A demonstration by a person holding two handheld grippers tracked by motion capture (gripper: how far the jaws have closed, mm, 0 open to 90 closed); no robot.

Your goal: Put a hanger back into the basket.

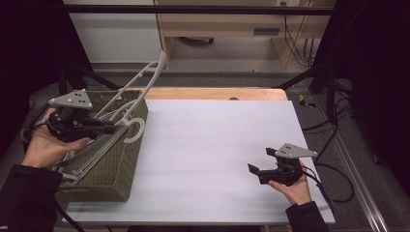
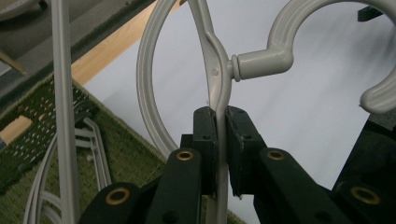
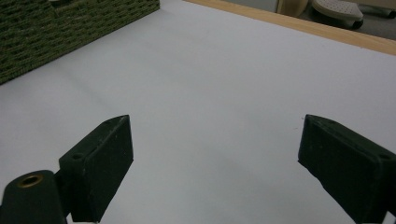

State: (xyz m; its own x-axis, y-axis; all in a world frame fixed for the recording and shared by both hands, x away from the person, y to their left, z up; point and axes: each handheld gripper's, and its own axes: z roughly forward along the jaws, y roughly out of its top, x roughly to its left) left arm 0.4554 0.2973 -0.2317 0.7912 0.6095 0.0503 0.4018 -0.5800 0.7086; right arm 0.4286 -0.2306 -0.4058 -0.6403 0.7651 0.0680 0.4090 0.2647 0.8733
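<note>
Grey plastic clothes hanger (image 2: 219, 79), light, stiff and slick, sits clamped at its neck below the hook in my left hand-held gripper (image 2: 220, 140), over the olive woven basket (image 1: 109, 169), while my right hand-held gripper (image 3: 212, 158) gapes idle above the white tabletop (image 1: 212, 145)

The high view looks forward and down from the person's side onto the whole white-covered table (image 1: 212, 154), the woven olive-green basket (image 1: 116, 164) at its left edge. The left gripper view sits close above that basket (image 2: 37, 135), facing across the white top. The right gripper view looks low over the same top (image 3: 210, 93) toward the basket (image 3: 56, 28).
</note>
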